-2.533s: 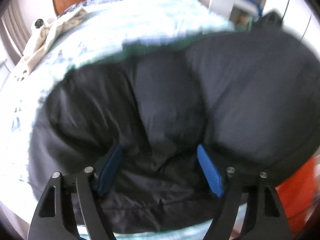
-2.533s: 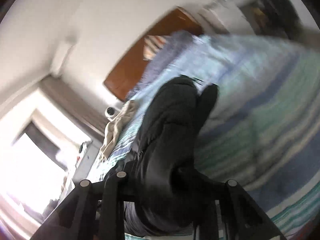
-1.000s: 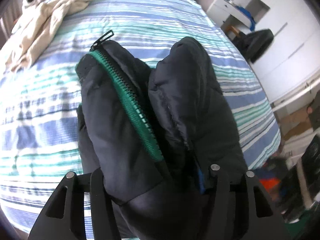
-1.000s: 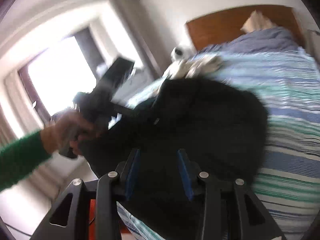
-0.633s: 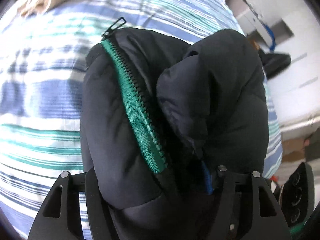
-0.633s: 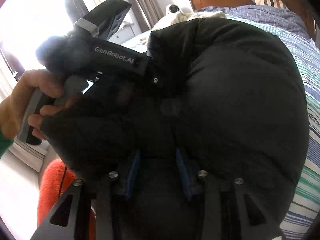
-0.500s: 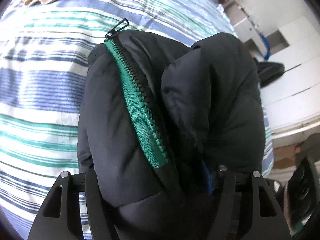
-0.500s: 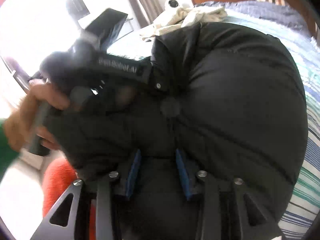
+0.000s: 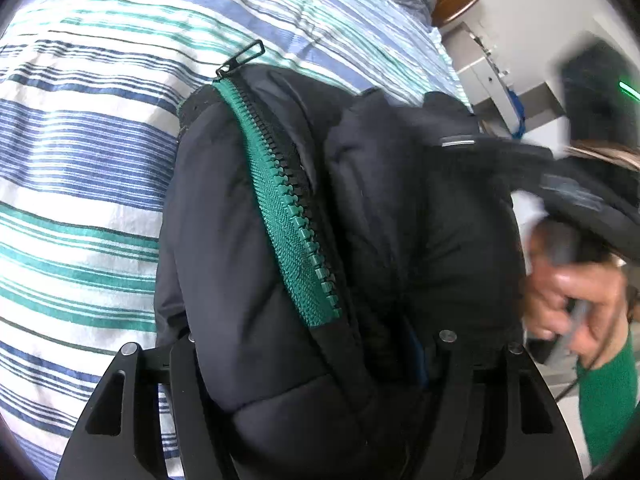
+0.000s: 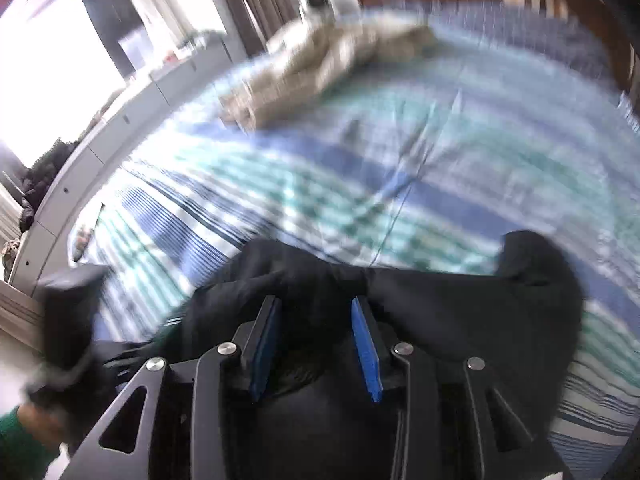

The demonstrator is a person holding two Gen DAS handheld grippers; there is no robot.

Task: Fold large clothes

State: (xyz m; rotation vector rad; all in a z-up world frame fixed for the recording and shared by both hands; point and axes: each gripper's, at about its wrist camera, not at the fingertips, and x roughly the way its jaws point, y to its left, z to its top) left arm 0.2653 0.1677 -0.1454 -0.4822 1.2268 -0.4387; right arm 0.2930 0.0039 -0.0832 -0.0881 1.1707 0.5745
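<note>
The left gripper [image 9: 316, 364] has a thick bundle of the jacket [image 9: 248, 280] bulging between its fingers; these have just been opening, though the padding fills the gap and seems gripped. The right gripper [image 10: 316, 344] stands narrow, its blue pads [image 10: 366, 344] pinching a dark fold of the same jacket. Outward, the green zipper [image 9: 288, 208] runs up the bundle, which lies bunched by the near edge of the striped bed [image 9: 80, 140]. A beige garment [image 10: 336, 60] lies towards the headboard. By my judgement the jacket is gathered into a rough fold but not squared; flattening and a final fold remain.
</note>
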